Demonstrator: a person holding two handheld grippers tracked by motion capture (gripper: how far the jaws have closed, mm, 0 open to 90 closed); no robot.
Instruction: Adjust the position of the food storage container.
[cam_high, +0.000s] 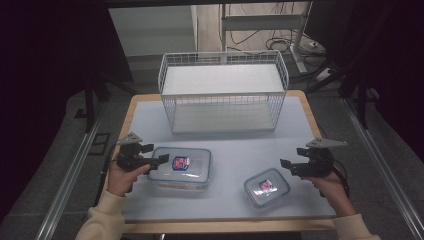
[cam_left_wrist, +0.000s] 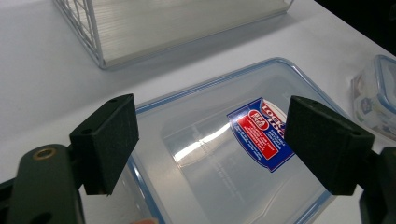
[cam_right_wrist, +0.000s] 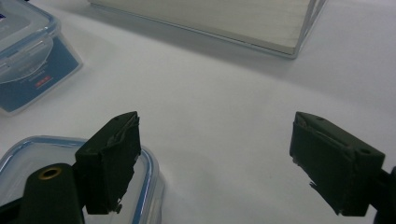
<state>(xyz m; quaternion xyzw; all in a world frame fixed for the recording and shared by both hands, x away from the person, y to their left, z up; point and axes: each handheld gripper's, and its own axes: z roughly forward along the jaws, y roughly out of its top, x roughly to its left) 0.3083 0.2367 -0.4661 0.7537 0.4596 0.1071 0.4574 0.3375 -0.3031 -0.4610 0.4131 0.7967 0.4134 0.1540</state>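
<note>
Large container (cam_high: 180, 170): clear, glossy plastic with a blue-trimmed lid that catches the light, bearing a shiny printed paper label (cam_left_wrist: 261, 133). Small container (cam_high: 266, 188): the same clear, glossy plastic, also blue-rimmed. Basket (cam_high: 223, 92): thin white-coated wire mesh, smooth, over a pale ribbed floor panel. Bench (cam_high: 235, 150): matt white top, smooth, with a light wood edge. Left gripper (cam_left_wrist: 212, 144) and right gripper (cam_right_wrist: 217, 158): matt black plastic; the right gripper's fingers (cam_right_wrist: 112, 163) carry rough, frayed black padding.

White wire basket (cam_high: 223, 90) at far table (cam_high: 230, 150) edge, cables (cam_high: 260, 35) behind.
</note>
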